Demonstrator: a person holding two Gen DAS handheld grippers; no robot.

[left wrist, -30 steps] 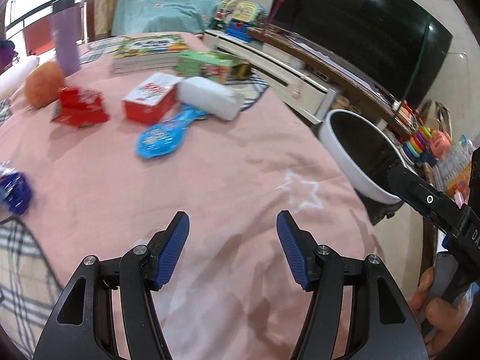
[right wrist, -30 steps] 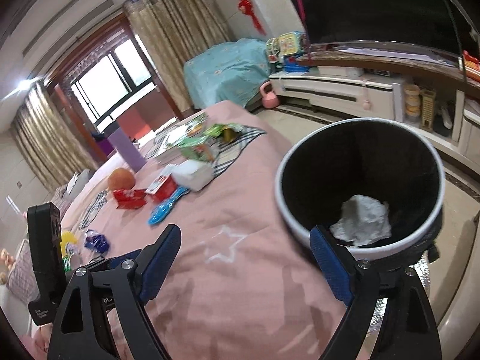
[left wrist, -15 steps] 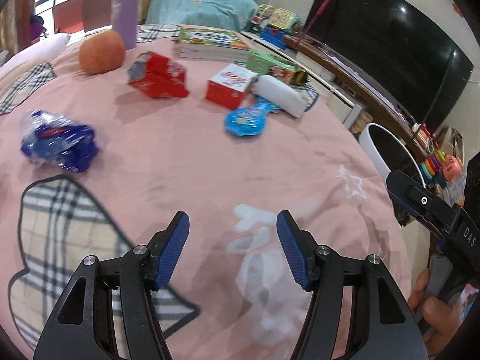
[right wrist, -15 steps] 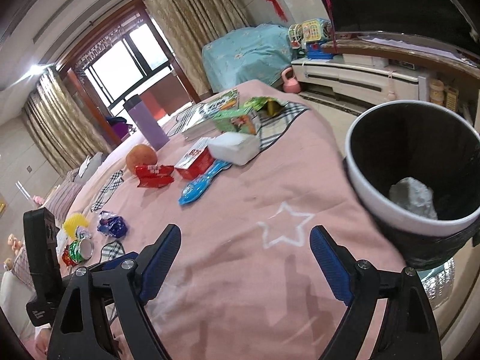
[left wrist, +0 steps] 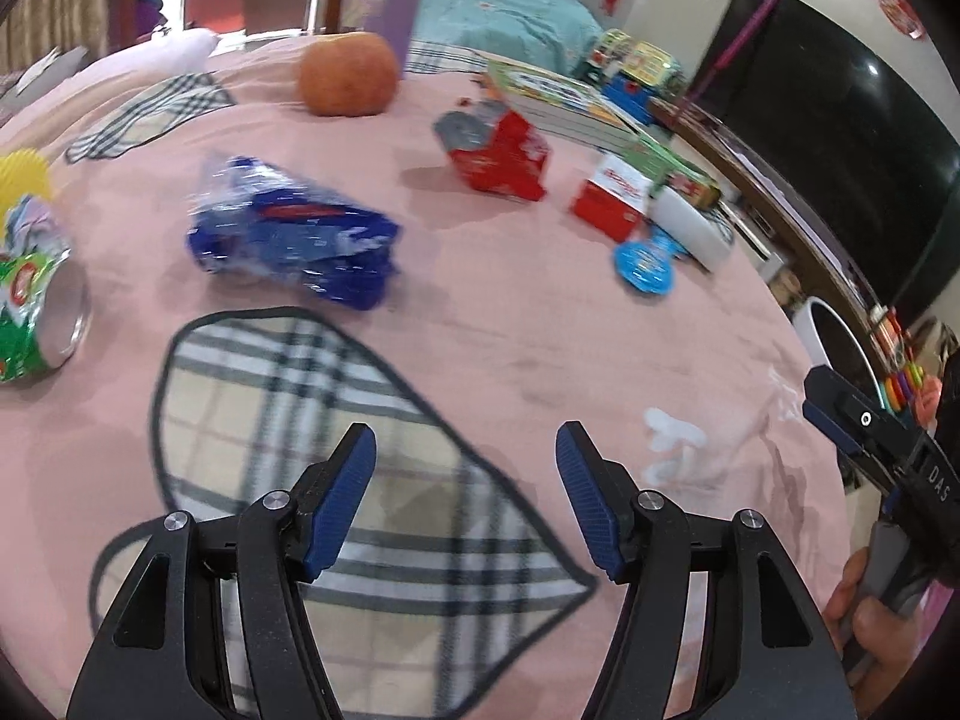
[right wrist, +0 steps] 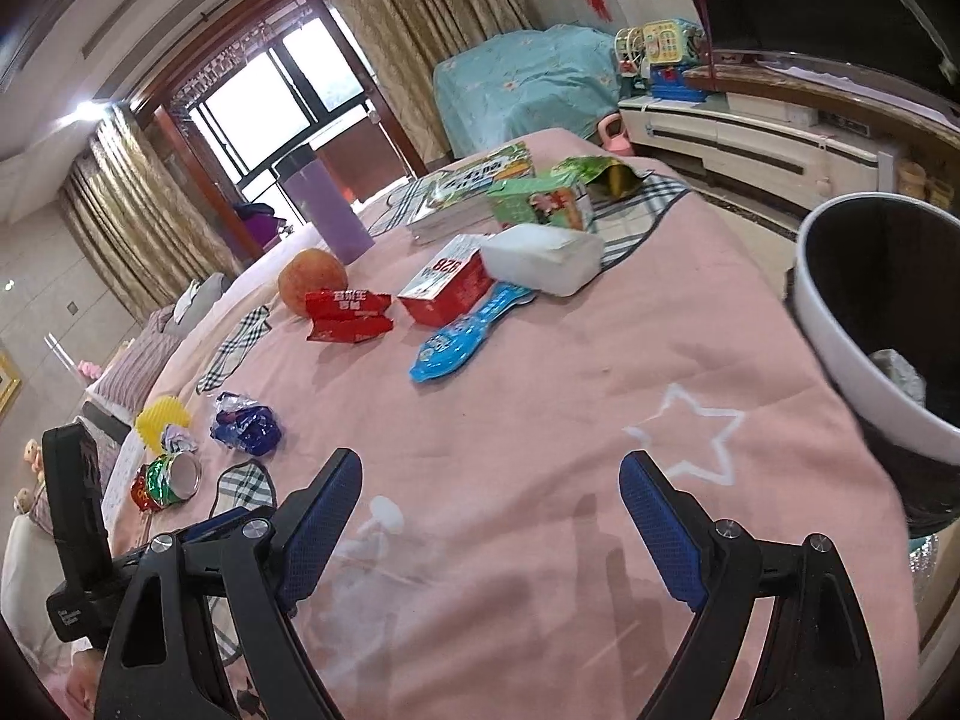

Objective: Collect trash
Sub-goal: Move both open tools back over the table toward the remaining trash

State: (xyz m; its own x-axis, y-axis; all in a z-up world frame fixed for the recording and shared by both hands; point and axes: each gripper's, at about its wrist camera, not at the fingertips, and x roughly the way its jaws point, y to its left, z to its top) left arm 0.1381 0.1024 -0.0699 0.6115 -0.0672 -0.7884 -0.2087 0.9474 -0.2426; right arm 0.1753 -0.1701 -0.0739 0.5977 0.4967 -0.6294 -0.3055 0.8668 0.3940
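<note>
Now the left gripper [left wrist: 465,495], jaws apart and widening with nothing between, has swung from the bin [right wrist: 852,324] toward the blue wrapper [left wrist: 288,240], probably the next pickup; the right gripper [right wrist: 491,531] gapes empty.

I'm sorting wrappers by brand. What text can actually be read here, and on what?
"928": red and white box.
"DAS": body of the right hand-held gripper, seen from the left wrist.
Red wrapper: white characters, too blurred to read.
Crushed green can, book, green box: print unreadable.
</note>
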